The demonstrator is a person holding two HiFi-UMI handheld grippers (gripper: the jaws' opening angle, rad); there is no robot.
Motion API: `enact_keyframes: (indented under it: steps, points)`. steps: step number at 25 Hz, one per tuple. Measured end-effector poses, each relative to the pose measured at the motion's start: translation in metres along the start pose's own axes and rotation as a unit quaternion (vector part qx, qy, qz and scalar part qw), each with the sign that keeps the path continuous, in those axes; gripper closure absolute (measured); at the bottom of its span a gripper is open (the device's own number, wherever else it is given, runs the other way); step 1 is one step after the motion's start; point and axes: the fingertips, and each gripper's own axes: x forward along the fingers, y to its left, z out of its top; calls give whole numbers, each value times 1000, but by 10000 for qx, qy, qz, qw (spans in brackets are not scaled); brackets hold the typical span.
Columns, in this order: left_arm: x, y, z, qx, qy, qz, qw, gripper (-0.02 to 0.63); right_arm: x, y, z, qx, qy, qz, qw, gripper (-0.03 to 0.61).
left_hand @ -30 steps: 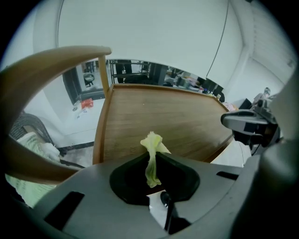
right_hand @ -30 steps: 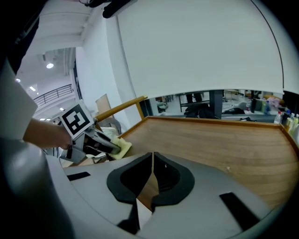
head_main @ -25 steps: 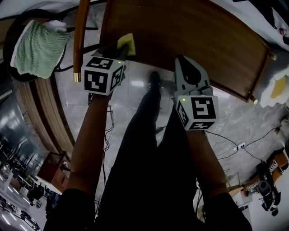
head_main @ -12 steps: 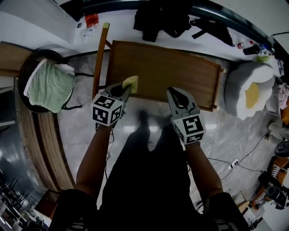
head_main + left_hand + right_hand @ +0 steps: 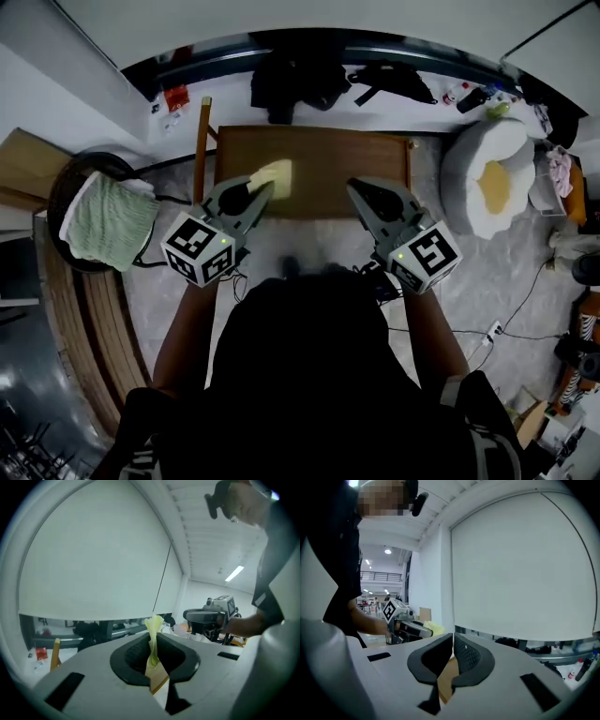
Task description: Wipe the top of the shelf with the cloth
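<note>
The brown wooden shelf top point(image 5: 328, 159) lies below and ahead of me in the head view. My left gripper point(image 5: 262, 190) hangs over its near left edge, shut on a pale yellow cloth point(image 5: 274, 175) that sticks out past the tips. In the left gripper view the cloth point(image 5: 153, 631) stands pinched upright between the jaws of the left gripper point(image 5: 153, 644). My right gripper point(image 5: 357, 188) hovers over the near right edge of the shelf, shut with nothing in it. Its jaws meet tip to tip in the right gripper view, where the right gripper point(image 5: 453, 645) points toward a white wall.
A round stool with a green knitted cloth point(image 5: 111, 221) stands left of the shelf, and a wooden pole point(image 5: 201, 141) leans beside it. A white round cushion point(image 5: 492, 178) lies to the right. Dark clothes point(image 5: 300, 80) lie behind by the wall. Cables point(image 5: 525, 319) run across the floor.
The head view has pulled up and back, so the shelf looks smaller and farther. Both grippers stay side by side at its near edge, the left still holding the cloth.
</note>
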Motion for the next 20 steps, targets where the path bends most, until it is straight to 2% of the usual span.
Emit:
enact_keyframes:
  steps: [2, 4, 8, 17, 20]
  points:
    - [-4, -19, 9, 52, -204, -138, 9997, 577, -22, 1, 15, 21, -163, 12, 9999, 552]
    - [-4, -33, 15, 72, -334, -162, 9993, 577, -41, -2, 29, -165, -291, 53, 9994, 552]
    - [-4, -60, 19, 57, -390, -136, 9991, 577, -72, 4, 44, -271, -687, 307, 9968, 552]
    - [-7, -125, 31, 135, -563, -457, 9973, 577, -114, 29, 27, 113, -927, 880, 9917, 552]
    - [-4, -146, 27, 10, -520, -609, 9968, 577, -130, 37, 24, 177, -1001, 973, 9901, 552]
